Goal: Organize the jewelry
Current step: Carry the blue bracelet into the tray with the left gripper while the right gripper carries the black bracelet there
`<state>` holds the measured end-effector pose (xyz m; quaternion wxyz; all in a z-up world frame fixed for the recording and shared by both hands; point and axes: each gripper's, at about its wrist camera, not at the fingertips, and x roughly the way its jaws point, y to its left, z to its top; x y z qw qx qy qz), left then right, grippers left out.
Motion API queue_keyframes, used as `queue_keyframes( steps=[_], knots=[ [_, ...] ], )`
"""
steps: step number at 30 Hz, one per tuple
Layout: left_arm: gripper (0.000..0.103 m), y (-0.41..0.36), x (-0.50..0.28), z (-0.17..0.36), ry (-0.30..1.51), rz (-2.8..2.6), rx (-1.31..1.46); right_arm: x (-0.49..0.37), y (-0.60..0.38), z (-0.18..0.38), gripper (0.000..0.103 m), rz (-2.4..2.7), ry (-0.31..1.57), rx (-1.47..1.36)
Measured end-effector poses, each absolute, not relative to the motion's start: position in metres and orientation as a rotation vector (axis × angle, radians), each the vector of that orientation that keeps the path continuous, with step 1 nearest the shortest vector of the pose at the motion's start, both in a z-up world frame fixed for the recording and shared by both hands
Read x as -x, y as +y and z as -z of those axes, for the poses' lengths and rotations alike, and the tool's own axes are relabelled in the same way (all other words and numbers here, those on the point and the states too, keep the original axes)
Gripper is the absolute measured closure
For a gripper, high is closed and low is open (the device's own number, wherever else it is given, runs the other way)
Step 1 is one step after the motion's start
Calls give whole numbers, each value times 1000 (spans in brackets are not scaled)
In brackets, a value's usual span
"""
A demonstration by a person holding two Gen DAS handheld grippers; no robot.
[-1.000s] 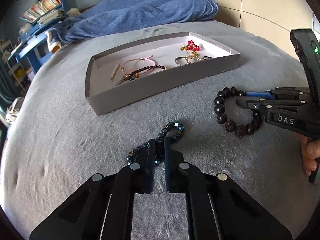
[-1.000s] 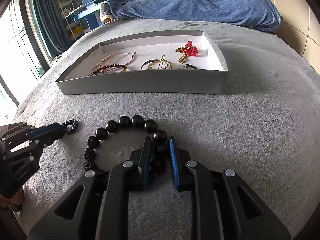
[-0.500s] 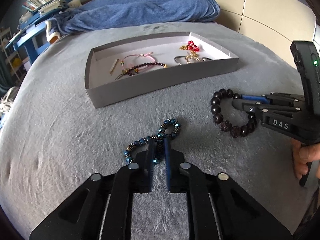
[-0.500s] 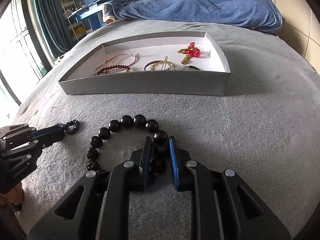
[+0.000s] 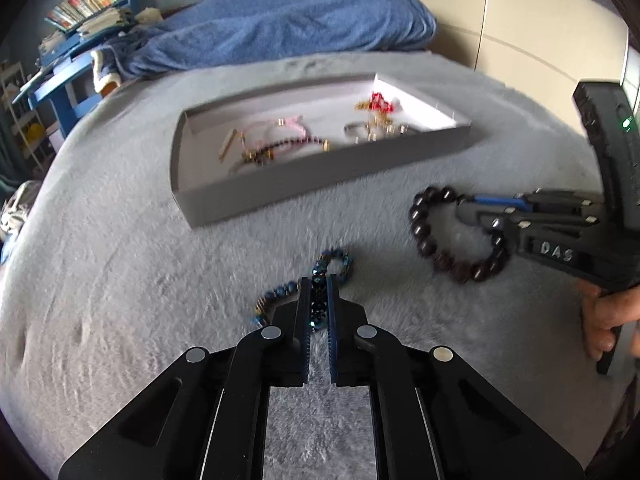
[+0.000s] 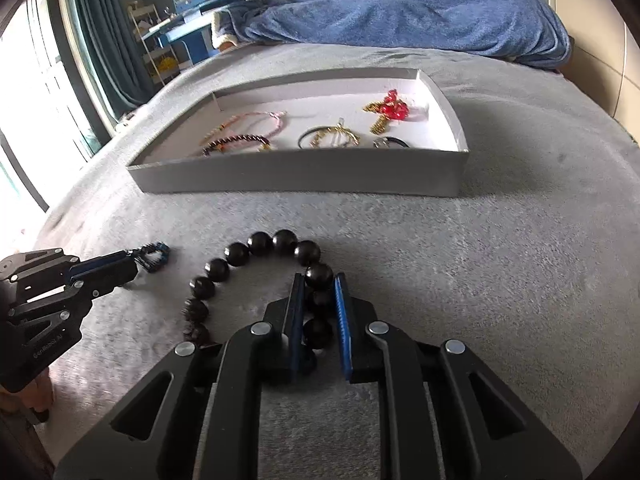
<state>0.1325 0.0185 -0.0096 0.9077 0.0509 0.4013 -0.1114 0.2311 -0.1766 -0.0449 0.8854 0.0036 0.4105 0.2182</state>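
Observation:
A grey tray (image 5: 320,178) (image 6: 304,176) on the grey bed holds several bracelets, hair ties and a red-bead piece (image 6: 394,110). My left gripper (image 5: 318,286) is shut on a blue beaded bracelet (image 5: 334,264), which hangs just above the blanket in front of the tray; it also shows in the right wrist view (image 6: 154,256). My right gripper (image 6: 318,280) is shut on a black bead bracelet (image 6: 248,246), to the right of the blue one; it also shows in the left wrist view (image 5: 440,256).
A blue blanket (image 6: 400,12) is heaped behind the tray. A blue desk with books (image 5: 76,64) stands past the bed's far left. Curtains and a window (image 6: 48,72) are on the left. Beige wall panels (image 5: 520,24) rise at the right.
Both grippers have lifted slightly with their bracelets and drawn nearer the tray. The left view is blurred by motion.

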Motion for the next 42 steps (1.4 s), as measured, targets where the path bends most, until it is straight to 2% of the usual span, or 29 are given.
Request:
queue_keyframes(
  steps=[14, 27, 42],
  knots=[
    [95, 24, -133, -66, 652, 293, -42, -227, -178, -27, 89, -542, 696, -48],
    [95, 34, -163, -88, 619, 314, -6, -247, -165, -59, 89, -590, 635, 20],
    [95, 54, -238, -94, 618, 292, -11, -308, -137, -71, 89, -616, 619, 51]
  ],
)
